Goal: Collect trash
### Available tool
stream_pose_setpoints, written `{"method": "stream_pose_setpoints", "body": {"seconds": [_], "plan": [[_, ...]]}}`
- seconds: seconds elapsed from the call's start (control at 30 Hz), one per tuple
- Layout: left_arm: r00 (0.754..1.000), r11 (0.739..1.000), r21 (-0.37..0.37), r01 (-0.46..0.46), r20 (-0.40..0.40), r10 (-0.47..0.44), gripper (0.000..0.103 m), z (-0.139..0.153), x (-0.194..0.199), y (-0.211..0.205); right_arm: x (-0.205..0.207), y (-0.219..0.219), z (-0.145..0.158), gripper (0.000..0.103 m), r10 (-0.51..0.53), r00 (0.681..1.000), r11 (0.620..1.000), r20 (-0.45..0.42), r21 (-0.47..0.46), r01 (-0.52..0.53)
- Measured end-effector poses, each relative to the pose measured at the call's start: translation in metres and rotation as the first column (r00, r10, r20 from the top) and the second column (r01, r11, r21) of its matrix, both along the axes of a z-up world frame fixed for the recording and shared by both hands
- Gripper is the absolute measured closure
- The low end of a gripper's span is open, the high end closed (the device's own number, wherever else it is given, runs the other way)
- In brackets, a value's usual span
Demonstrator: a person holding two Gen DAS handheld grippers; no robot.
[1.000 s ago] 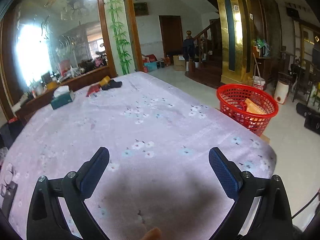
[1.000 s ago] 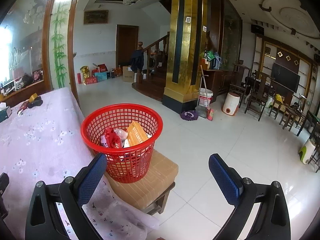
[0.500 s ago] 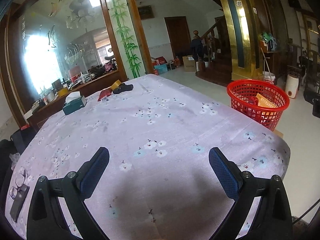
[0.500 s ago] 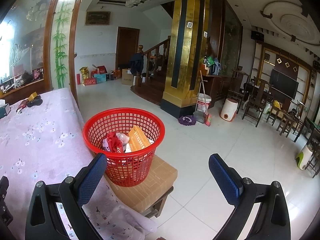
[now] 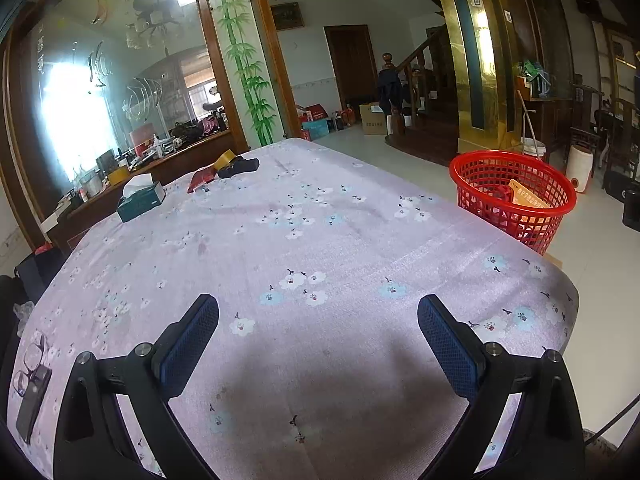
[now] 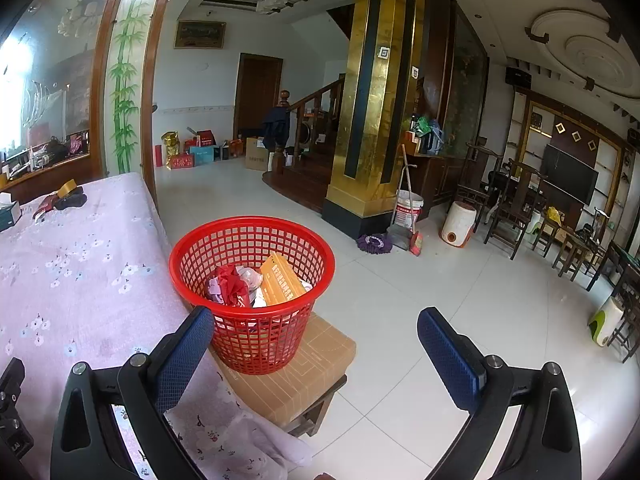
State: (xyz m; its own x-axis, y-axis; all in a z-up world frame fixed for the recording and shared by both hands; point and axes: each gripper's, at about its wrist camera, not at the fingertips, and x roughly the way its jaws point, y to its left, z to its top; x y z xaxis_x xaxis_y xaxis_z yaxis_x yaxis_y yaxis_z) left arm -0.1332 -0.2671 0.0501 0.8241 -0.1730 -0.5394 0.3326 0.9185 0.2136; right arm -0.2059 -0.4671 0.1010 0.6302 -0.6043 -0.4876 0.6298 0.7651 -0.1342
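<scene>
Left wrist view: the left gripper [image 5: 318, 322] hangs over the desk [image 5: 320, 240] with its jaws spread wide and nothing in them; the near cloth is bare, and the only bits left sit in the upper left of the frame: a tissue box [image 5: 141, 201], a red wrapper [image 5: 201, 178], a tape roll [image 5: 224, 158] and a dark case [image 5: 239, 168]; glasses [image 5: 30, 364] lie at the lower left edge; the red basket [image 5: 514, 196] shows at the right, past the desk edge.

Right wrist view: the right gripper [image 6: 316, 338] is also wide open and empty, aimed at the basket [image 6: 252, 292] in the lower middle; only here can you see the trash inside [image 6: 256, 284] properly, plus the cardboard box [image 6: 304, 372] on a stool holding the basket up.

Risk, as I see it: that perch looks tippy, so a bump or a hard toss could knock it over; grabbing non-trash stuff is the other trap.
</scene>
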Motion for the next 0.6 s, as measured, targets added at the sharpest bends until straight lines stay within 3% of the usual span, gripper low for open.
{"method": "stream_pose_setpoints", "body": {"seconds": [0.6], "plan": [[1.0,1.0,0.0,0.009,-0.011,-0.009,0.004,-0.0041,-0.0022,0.0002,0.0013,0.001,-0.0002,0.0,0.006,1.0,1.0,-0.001,-0.005,-0.006]]}}
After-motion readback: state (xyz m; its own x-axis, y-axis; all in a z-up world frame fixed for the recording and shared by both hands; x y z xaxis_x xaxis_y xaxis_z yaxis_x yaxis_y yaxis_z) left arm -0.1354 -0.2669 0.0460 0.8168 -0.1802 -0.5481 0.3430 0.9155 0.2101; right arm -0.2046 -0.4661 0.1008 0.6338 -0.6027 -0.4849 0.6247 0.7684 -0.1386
